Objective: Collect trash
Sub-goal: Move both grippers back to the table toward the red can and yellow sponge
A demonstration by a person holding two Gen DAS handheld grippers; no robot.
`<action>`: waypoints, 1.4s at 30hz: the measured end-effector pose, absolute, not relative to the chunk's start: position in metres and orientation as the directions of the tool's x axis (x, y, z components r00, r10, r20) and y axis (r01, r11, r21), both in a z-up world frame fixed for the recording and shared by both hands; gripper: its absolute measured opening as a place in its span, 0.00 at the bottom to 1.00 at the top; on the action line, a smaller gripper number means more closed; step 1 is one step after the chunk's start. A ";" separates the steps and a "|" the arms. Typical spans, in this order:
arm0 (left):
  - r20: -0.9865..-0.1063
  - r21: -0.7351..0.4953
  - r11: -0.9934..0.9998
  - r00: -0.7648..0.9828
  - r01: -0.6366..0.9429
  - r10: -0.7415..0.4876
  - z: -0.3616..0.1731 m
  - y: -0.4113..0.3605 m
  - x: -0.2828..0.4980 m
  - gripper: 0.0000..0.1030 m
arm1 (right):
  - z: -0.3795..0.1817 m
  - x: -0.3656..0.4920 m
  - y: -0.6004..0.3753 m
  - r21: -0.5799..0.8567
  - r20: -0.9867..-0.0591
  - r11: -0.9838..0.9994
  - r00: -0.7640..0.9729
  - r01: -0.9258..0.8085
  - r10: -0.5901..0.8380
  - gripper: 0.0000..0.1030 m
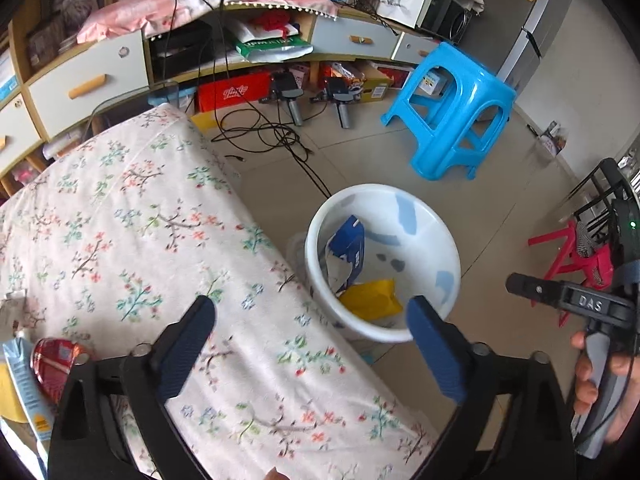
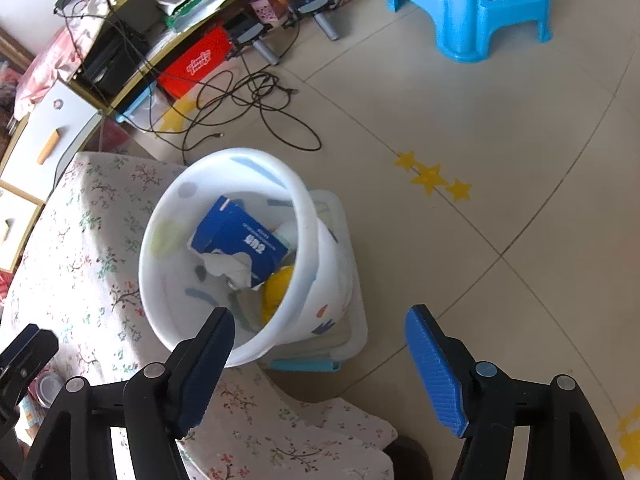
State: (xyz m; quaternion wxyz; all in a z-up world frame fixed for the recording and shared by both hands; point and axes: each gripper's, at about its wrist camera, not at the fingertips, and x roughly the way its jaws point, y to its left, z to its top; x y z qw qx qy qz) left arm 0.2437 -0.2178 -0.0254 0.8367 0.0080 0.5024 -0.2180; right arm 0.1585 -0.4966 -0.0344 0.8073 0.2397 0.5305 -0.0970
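Note:
A white bin (image 1: 436,236) stands on the floor beside the floral-covered table (image 1: 140,220). Inside it lie a blue carton (image 1: 350,242) and a yellow wrapper (image 1: 372,298). The bin (image 2: 168,280), carton (image 2: 236,236) and wrapper (image 2: 276,288) also show in the right wrist view. My left gripper (image 1: 310,318) is open and empty above the table edge, near the bin. My right gripper (image 2: 320,334) is open and empty just above the bin's near rim. A red round lid (image 1: 54,360) and a light blue packet (image 1: 28,392) lie on the table at far left.
A blue plastic stool (image 1: 452,108) stands on the tiled floor beyond the bin. Black cables (image 1: 264,132) trail across the floor toward a cluttered shelf unit (image 1: 224,52). A red stool (image 1: 572,256) is at right. A clear box (image 2: 344,336) sits under the bin.

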 end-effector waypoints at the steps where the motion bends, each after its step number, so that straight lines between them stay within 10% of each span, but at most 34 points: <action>1: -0.842 -0.208 0.905 0.402 0.372 -0.359 -0.023 -0.212 0.241 1.00 | -0.034 0.159 -0.493 0.278 -0.904 0.871 0.417 0.404 0.095 0.74; 42: -0.903 -0.113 0.987 0.425 -0.111 -0.055 -0.049 0.125 0.202 1.00 | -0.038 0.211 -0.206 0.210 -0.921 0.978 0.334 -0.008 0.201 0.86</action>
